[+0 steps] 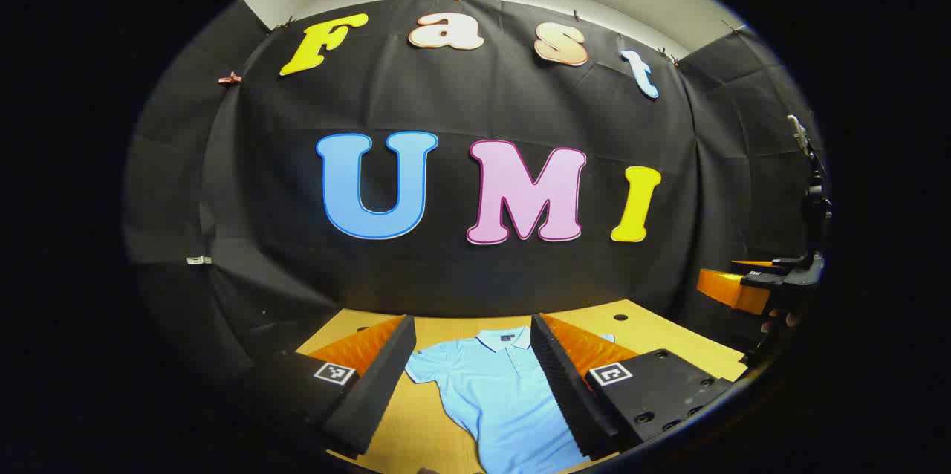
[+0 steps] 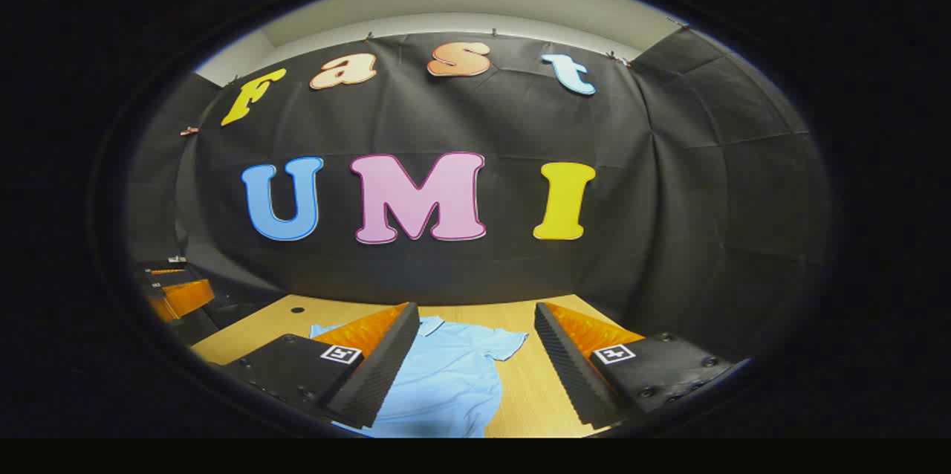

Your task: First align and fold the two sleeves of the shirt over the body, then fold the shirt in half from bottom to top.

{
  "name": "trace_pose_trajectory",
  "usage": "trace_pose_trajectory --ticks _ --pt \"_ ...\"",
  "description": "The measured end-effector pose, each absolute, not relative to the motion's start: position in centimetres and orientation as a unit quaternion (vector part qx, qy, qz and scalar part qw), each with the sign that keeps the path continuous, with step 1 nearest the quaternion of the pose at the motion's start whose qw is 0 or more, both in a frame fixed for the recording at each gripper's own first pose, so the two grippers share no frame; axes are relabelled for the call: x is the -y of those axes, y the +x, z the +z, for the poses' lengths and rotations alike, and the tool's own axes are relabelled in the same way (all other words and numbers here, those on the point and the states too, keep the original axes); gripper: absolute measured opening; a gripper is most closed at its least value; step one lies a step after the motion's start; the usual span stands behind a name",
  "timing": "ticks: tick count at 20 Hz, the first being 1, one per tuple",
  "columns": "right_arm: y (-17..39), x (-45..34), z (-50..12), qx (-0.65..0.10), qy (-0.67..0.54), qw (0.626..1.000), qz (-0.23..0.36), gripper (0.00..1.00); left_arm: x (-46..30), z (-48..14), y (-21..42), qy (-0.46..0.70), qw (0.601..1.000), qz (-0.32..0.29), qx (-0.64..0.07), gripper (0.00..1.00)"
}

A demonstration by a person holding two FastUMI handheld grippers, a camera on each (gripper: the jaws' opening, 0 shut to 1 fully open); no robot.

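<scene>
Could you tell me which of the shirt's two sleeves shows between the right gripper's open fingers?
The sleeve lying spread on the wooden table; the other sleeve peeks out beyond the right gripper's left-side finger.

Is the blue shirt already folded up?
No, the blue shirt lies flat on the wooden table with its sleeve spread out to the side.

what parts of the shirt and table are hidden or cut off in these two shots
- Left gripper view: the shirt's hem runs off the bottom edge; its far sleeve sits behind the left gripper's finger.
- Right gripper view: the shirt's collar side and one sleeve are covered by the right gripper's finger; the hem is cut off below.
- The table's near edge lies below both views.
</scene>
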State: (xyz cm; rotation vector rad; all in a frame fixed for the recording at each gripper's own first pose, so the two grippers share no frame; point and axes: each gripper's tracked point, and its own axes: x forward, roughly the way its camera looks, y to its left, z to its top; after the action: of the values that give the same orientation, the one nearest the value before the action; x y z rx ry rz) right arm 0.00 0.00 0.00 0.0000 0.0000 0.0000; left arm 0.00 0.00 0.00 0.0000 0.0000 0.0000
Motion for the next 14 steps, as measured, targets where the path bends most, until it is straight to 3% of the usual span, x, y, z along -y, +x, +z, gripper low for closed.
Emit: trace_pose_trajectory --ticks 2,3,14 --pt "-0.1 0.1 0.0 0.001 0.0 1.0 0.0 0.97 0.0 -0.1 -0.1 0.001 1.0 0.002 -0.002 0.95" --pt "-0.1 0.1 -0.1 0.001 0.001 1.0 0.0 0.97 0.1 -0.1 -0.2 0.002 1.0 0.001 -0.003 0.99" --pt "0.9 0.7 -2.9 -0.04 0.001 0.999 0.0 0.97 -1.0 -0.5 1.1 -0.004 1.0 0.018 -0.012 0.99"
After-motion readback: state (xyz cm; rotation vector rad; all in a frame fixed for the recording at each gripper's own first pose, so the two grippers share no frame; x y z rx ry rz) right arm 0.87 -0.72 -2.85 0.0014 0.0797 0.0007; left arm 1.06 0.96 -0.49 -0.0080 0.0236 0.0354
